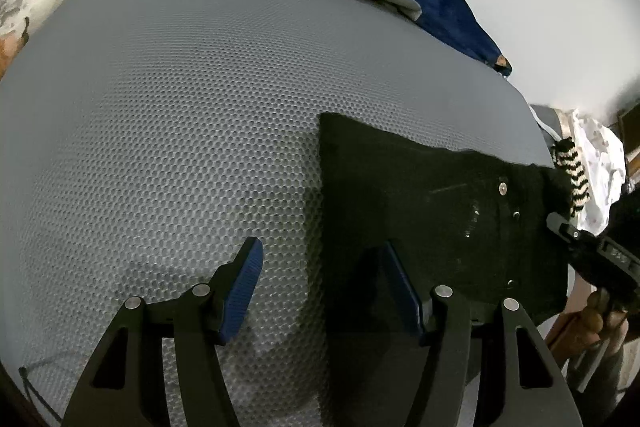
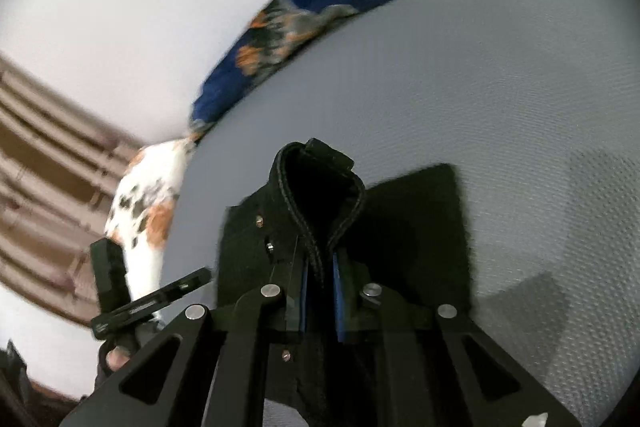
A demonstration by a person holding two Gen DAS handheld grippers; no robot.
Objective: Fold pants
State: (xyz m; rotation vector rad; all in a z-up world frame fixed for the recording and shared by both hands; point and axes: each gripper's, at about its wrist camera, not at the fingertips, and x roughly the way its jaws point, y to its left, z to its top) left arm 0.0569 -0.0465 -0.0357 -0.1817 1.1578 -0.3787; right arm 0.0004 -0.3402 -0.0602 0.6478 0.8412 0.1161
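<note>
The waistband of the black pants (image 2: 320,187) is pinched in the right tongs (image 2: 320,291); the left tongs (image 1: 320,287) are held released over the near fabric edge. The band should be carried across the grey mattress (image 1: 180,107), kept taut and aligned.

— How does the left gripper (image 1: 322,287) stand?
— Tilted steeply down, its blue-padded fingers (image 1: 245,287) well apart, with nothing pinched between them.
— And the right gripper (image 2: 320,285)?
— Pointing down at a gentler slant, its blue pads (image 2: 339,291) pressed close together on a raised fold of the black pants (image 2: 320,195).
— Is either hand visible?
— In the right wrist view, a few fingers (image 2: 116,357) curl round the left gripper's handle at the lower left
</note>
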